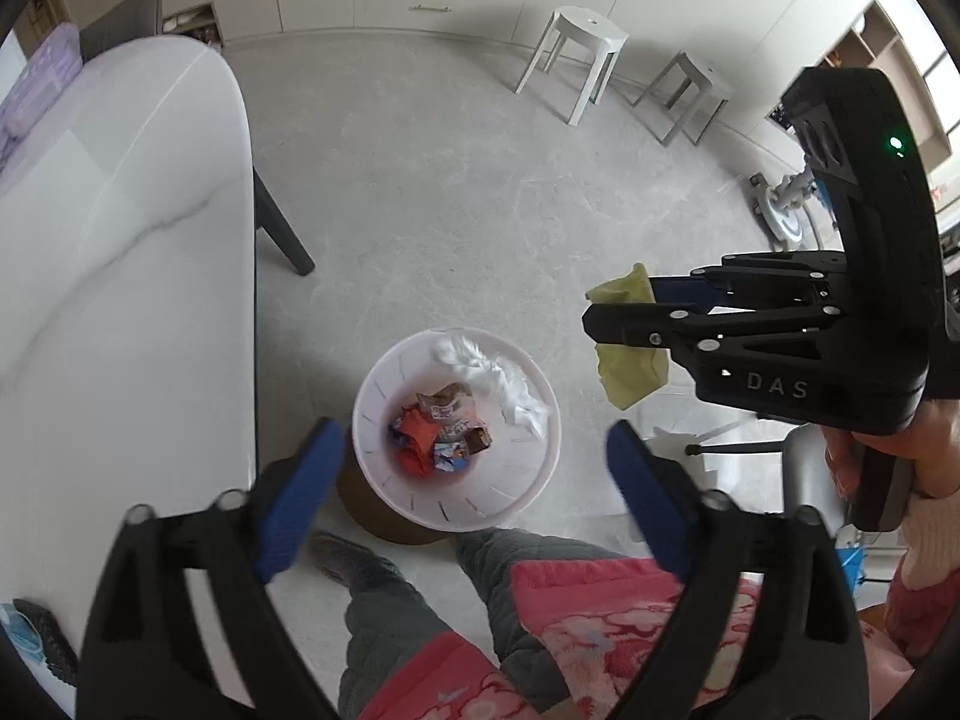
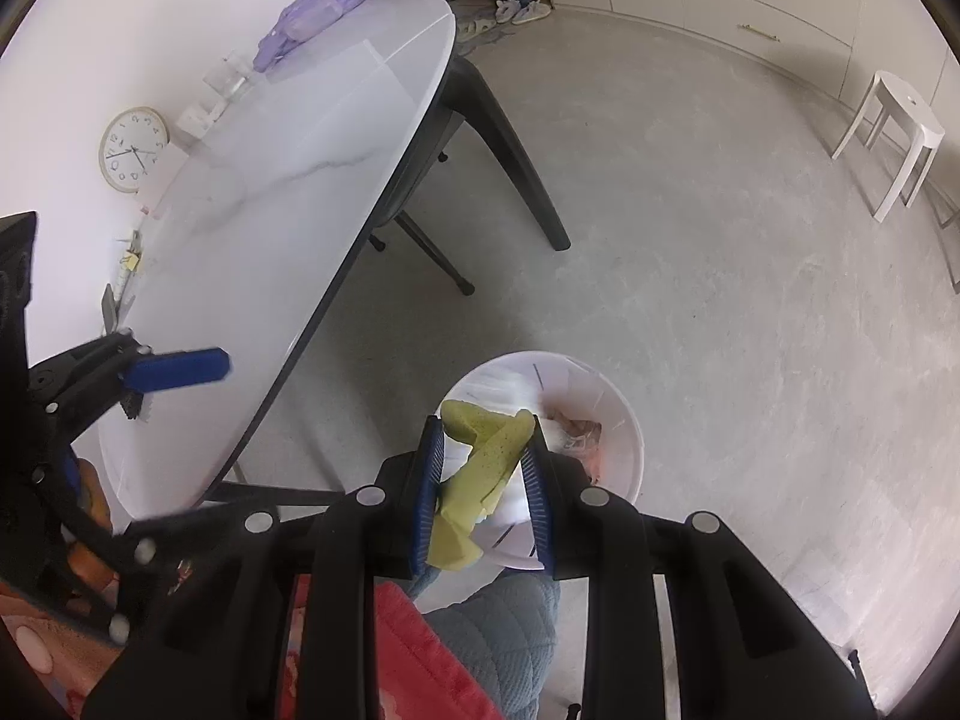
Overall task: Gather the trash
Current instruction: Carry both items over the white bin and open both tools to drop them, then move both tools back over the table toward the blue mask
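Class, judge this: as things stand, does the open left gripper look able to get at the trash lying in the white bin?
Probably yes. The left gripper is open and empty above the white bin, whose top is uncovered, with the wrappers in plain view. The right gripper, shut on the yellow piece, hangs off to the side.

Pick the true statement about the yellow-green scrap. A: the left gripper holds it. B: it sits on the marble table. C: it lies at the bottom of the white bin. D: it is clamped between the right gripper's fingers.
D: the yellow-green scrap is pinched between the blue pads of the right gripper, above the white bin, while the left gripper is open and holds nothing.
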`<act>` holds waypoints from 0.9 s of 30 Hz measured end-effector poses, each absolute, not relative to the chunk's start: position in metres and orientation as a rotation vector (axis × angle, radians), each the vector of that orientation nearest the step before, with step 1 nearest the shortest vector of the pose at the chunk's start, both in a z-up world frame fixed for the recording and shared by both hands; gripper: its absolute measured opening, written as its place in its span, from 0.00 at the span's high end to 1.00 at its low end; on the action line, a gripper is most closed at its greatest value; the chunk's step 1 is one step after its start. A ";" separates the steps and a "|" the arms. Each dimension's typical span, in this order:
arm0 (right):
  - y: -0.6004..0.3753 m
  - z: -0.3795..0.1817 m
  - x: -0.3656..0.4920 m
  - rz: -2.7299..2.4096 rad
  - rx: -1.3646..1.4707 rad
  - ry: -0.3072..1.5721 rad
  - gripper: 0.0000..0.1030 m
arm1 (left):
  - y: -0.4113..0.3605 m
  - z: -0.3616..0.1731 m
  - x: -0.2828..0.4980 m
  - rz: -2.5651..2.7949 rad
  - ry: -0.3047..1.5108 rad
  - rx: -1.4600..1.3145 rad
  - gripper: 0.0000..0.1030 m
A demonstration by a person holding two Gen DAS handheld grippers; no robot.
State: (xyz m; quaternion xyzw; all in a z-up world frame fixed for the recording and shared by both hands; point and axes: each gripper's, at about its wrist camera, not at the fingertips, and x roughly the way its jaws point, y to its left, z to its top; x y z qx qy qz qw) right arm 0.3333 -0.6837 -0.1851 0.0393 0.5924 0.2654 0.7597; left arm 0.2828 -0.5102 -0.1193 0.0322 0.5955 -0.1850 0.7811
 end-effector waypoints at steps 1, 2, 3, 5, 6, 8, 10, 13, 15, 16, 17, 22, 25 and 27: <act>-0.684 -0.186 0.333 0.578 0.085 1.291 0.73 | -0.512 -0.117 0.281 -0.402 1.278 0.077 0.12; -0.683 -0.186 0.333 0.582 0.084 1.294 0.73 | -0.512 -0.115 0.279 -0.403 1.270 0.082 0.10; -0.682 -0.187 0.332 0.585 0.083 1.297 0.73 | -0.511 -0.113 0.279 -0.400 1.267 0.086 0.09; -0.679 -0.190 0.333 0.590 0.074 1.304 0.72 | -0.511 -0.111 0.277 -0.387 1.255 0.092 0.08; -0.676 -0.192 0.333 0.597 0.066 1.313 0.69 | -0.511 -0.110 0.277 -0.379 1.252 0.091 0.08; -0.670 -0.194 0.332 0.608 0.048 1.325 0.45 | -0.509 -0.108 0.277 -0.365 1.250 0.082 0.08; -0.664 -0.193 0.332 0.594 0.023 1.320 0.17 | -0.502 -0.106 0.275 -0.342 1.251 0.066 0.08; -0.661 -0.195 0.332 0.551 0.017 1.334 0.06 | -0.489 -0.104 0.276 -0.321 1.250 0.032 0.08; -0.661 -0.196 0.336 0.541 0.022 1.343 0.05 | -0.485 -0.103 0.276 -0.305 1.249 0.018 0.08; -0.661 -0.197 0.337 0.537 0.023 1.345 0.05 | -0.482 -0.103 0.275 -0.299 1.248 0.012 0.08; -0.660 -0.196 0.337 0.534 0.020 1.345 0.05 | -0.479 -0.103 0.274 -0.292 1.246 0.005 0.08; -0.653 -0.194 0.339 0.536 0.000 1.342 0.05 | -0.466 -0.100 0.271 -0.256 1.235 -0.019 0.08; -0.644 -0.192 0.341 0.544 -0.023 1.340 0.05 | -0.456 -0.098 0.268 -0.235 1.228 -0.033 0.08; -0.635 -0.190 0.341 0.556 -0.038 1.339 0.05 | -0.445 -0.093 0.265 -0.207 1.215 -0.045 0.08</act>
